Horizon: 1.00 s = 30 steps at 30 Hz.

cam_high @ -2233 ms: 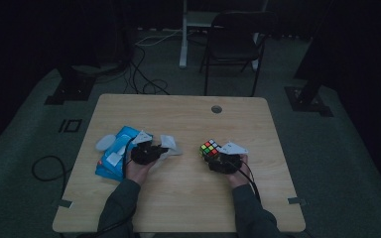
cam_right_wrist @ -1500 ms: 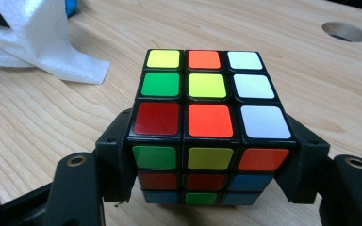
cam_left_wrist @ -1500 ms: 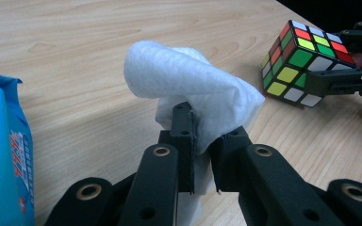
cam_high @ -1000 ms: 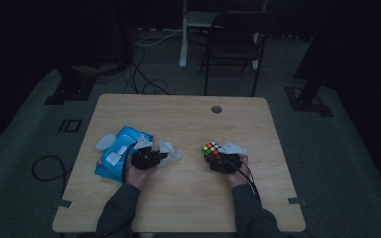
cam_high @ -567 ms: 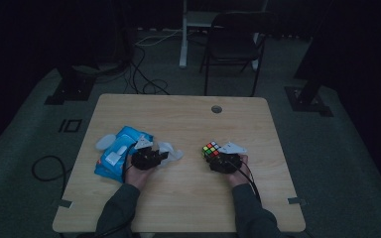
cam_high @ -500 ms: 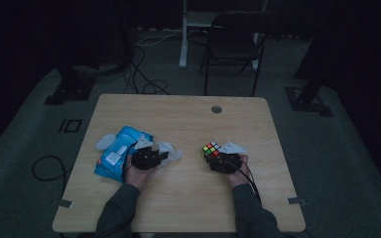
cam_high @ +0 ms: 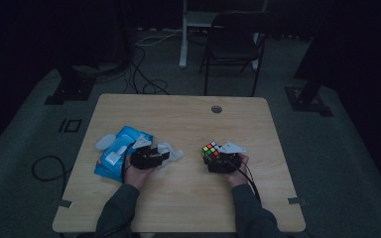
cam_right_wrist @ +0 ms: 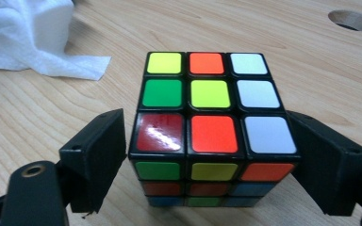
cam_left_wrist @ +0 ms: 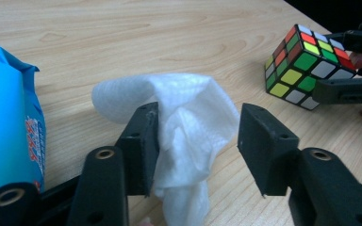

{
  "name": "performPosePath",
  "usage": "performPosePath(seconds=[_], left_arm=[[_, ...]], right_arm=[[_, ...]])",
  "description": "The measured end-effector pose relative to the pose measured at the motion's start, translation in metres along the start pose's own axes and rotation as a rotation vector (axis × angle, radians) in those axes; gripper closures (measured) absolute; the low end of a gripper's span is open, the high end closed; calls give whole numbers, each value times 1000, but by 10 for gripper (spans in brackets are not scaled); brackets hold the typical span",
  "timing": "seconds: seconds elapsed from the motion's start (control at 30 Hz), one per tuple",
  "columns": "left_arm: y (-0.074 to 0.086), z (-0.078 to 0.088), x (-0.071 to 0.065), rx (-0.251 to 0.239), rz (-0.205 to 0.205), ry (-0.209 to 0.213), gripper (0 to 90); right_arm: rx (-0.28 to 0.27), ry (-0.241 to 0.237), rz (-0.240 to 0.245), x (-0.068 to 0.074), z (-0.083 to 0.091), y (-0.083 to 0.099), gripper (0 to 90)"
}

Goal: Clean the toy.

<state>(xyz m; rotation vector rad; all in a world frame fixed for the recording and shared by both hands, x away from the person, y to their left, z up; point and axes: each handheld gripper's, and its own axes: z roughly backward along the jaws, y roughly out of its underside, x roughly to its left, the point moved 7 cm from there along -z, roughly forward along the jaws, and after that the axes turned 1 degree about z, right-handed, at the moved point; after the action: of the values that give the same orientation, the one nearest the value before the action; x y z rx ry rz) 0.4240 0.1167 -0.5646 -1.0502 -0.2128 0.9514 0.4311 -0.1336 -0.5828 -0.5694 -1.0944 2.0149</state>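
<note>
Cube (cam_right_wrist: 212, 136) pinched between right gripper (cam_right_wrist: 212, 165) jaws. Left gripper (cam_left_wrist: 195, 146) jaws spread around wipe (cam_left_wrist: 179, 122). Wiping not started, I think.

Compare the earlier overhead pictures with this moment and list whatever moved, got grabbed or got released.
No visible change. The left gripper sits open around the white wipe beside the blue wipes pack, and the right gripper stays closed on the Rubik's cube. Both hands rest on the table where they were.
</note>
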Motion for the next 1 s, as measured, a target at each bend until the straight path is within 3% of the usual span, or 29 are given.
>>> performPosePath(seconds=[0.33, 0.6, 1.0], left_arm=[[-4, 6, -2, -15, -6, -15, 413], [-5, 11, -4, -28, -7, -33, 407], [-17, 28, -7, -91, -13, -48, 416]], right_arm=[[-50, -8, -12, 1, 6, -7, 121], [-69, -4, -8, 0, 9, -10, 121], [-103, 6, -3, 1, 15, -16, 123]])
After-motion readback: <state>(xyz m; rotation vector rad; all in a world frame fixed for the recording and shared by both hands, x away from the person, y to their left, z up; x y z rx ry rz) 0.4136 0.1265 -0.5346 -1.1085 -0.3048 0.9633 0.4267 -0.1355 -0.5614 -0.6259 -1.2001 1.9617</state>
